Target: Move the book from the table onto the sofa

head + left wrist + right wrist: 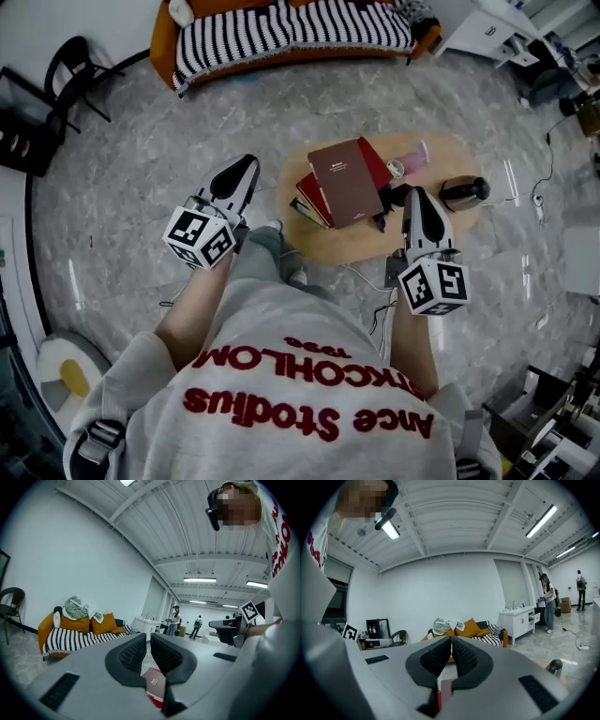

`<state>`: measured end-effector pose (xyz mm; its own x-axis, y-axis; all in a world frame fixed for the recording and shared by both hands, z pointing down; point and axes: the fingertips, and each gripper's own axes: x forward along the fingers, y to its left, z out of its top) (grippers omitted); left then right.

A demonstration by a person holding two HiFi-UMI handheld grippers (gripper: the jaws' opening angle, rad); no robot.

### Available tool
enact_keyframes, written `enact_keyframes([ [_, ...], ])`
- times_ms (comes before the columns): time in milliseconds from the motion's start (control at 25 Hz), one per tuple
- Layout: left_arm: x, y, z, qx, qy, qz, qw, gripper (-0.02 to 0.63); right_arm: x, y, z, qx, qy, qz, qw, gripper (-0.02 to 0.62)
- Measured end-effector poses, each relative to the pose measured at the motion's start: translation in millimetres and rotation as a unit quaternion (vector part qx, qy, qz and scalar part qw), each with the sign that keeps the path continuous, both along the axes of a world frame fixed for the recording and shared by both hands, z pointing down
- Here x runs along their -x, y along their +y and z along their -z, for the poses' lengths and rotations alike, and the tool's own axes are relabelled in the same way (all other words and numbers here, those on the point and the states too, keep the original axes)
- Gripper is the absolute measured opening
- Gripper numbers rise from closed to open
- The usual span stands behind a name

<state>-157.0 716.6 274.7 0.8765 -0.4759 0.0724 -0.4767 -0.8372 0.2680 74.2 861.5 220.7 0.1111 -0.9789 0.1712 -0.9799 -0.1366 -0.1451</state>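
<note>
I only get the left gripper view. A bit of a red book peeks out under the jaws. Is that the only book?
Observer: No. The head view shows a stack of books on the table, with a brown one on top.
Operator: Am I touching them?
Observer: No. In the head view the left hand-held gripper is off to the left of the table, apart from the books.
</note>
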Motion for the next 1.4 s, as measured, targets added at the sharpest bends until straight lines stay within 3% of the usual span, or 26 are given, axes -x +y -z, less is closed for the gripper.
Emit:
enact_keyframes([
  [160, -38.1, -50.8, -11.5, 0.011, -0.013, -0.027, 0.9995, 0.020, -21.6, -19.2, -5.8, 0.010, 0.000, -0.054, 0.999, 0.026],
  [320, -73.0, -94.0, -17.9, 0.006, -0.037, -0.081, 0.9960, 0.021, -29.4, -44.8, -8.2, 0.014, -0.004, -0.097, 0.995, 0.026],
  [520, -119.7, -133.6, -21.7, 0.008, -0.032, -0.155, 0.9873, 0.021, -48.4, -71.2, -9.3, 0.016, -0.006, -0.153, 0.988, 0.026],
  [840, -175.7, -149.4, -52.3, 0.027, -0.055, -0.278, 0.9587, 0.021, -56.8, -71.2, -34.0, 0.043, -0.026, -0.242, 0.969, 0.026],
  [1160, -206.1, -146.5, -80.1, 0.032, -0.078, -0.349, 0.9334, 0.021, -57.1, -64.4, -57.9, 0.070, -0.038, -0.301, 0.950, 0.026],
  [1400, -216.2, -132.2, -92.0, 0.029, -0.060, -0.387, 0.9197, 0.021, -54.7, -48.1, -90.6, 0.088, -0.054, -0.323, 0.941, 0.026],
])
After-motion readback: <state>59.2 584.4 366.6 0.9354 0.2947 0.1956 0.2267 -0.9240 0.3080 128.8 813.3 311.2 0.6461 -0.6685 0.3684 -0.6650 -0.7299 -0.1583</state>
